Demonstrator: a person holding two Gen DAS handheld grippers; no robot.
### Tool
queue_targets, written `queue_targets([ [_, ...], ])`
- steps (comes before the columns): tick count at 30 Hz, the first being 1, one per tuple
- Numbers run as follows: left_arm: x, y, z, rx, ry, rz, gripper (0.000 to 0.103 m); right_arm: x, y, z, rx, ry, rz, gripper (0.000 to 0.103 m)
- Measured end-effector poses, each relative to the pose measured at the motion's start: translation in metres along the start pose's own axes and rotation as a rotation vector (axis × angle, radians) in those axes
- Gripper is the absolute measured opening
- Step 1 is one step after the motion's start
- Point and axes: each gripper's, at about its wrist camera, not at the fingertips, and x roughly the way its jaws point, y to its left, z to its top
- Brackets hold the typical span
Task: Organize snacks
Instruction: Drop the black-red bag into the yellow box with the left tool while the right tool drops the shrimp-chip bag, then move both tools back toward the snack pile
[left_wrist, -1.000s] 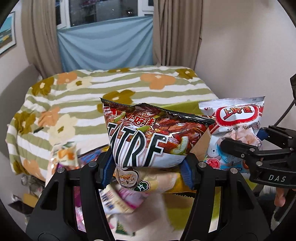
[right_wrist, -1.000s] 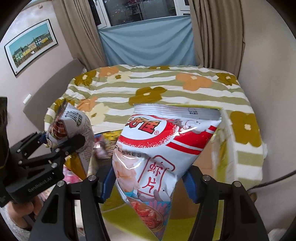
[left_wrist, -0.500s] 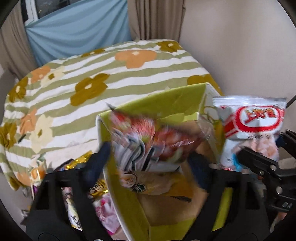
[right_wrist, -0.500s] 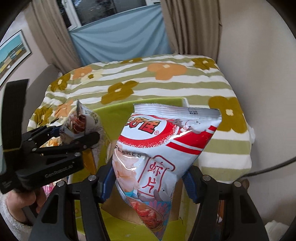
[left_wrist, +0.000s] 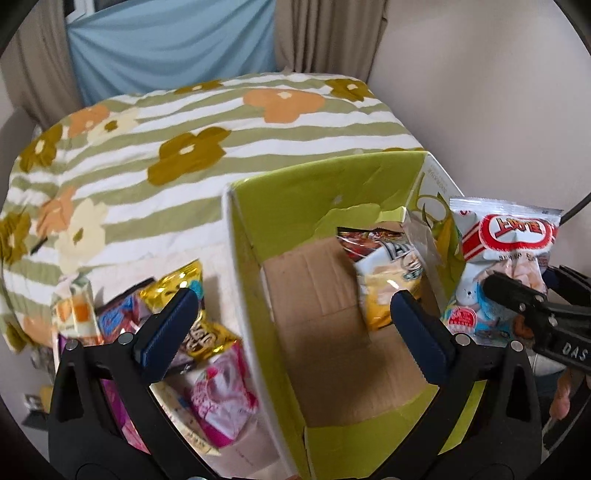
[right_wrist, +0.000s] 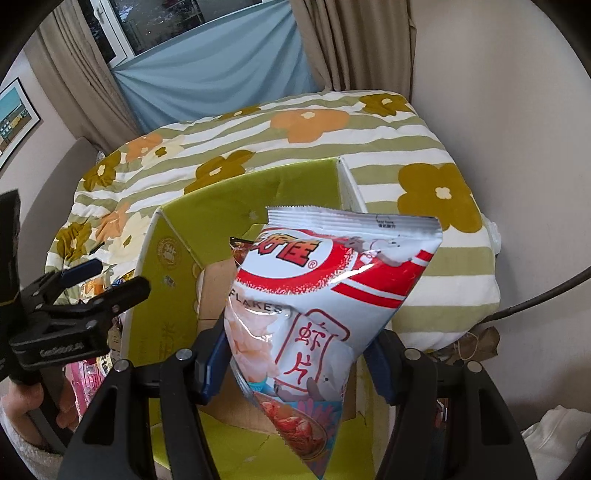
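A green cardboard box (left_wrist: 317, 192) stands open on the bed, also in the right wrist view (right_wrist: 177, 236). A dark red chip bag (left_wrist: 384, 266) lies inside it against the right wall. My left gripper (left_wrist: 291, 328) is open and empty above the box's left wall. My right gripper (right_wrist: 295, 354) is shut on a white and red shrimp-flakes bag (right_wrist: 325, 295) and holds it over the box. That bag shows in the left wrist view (left_wrist: 506, 254) at the right of the box.
Several loose snack packs (left_wrist: 184, 332) lie on the bed left of the box. A flowered striped quilt (left_wrist: 166, 140) covers the bed. A wall (left_wrist: 480, 92) is close on the right. A black cable (right_wrist: 535, 299) runs at the right.
My left gripper opened and dropped the dark red chip bag into the box. Both grippers moved forward over the box; the right one still holds the shrimp-flakes bag.
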Motion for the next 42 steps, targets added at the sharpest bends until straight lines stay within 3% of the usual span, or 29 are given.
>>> queue_targets([
  [9, -0.016, 0.02, -0.007, -0.043, -0.024, 0.034, 0.103, 0.027, 0.037, 0.024, -0.113, 0.016, 0.117, 0.061],
  [13, -0.016, 0.029, -0.014, -0.062, -0.013, 0.048, 0.103, 0.045, 0.049, 0.028, -0.155, 0.021, 0.128, 0.089],
  [15, -0.015, 0.032, -0.02, -0.074, -0.005, 0.055, 0.103, 0.045, 0.049, 0.024, -0.145, 0.006, 0.132, 0.096],
  [18, -0.017, 0.036, -0.028, -0.094, 0.001, 0.054, 0.103, 0.035, 0.042, 0.011, -0.132, -0.048, 0.125, 0.097],
  [24, -0.023, 0.033, -0.036, -0.114, -0.004, 0.058, 0.103, 0.021, 0.03, -0.003, -0.128, -0.021, 0.097, 0.097],
  [33, -0.055, 0.022, -0.044, -0.117, -0.051, 0.101, 0.103, -0.011, 0.022, -0.006, -0.169, -0.072, 0.088, 0.097],
  [42, -0.11, 0.032, -0.082, -0.16, -0.073, 0.169, 0.103, -0.034, 0.039, -0.018, -0.227, -0.091, 0.177, 0.097],
])
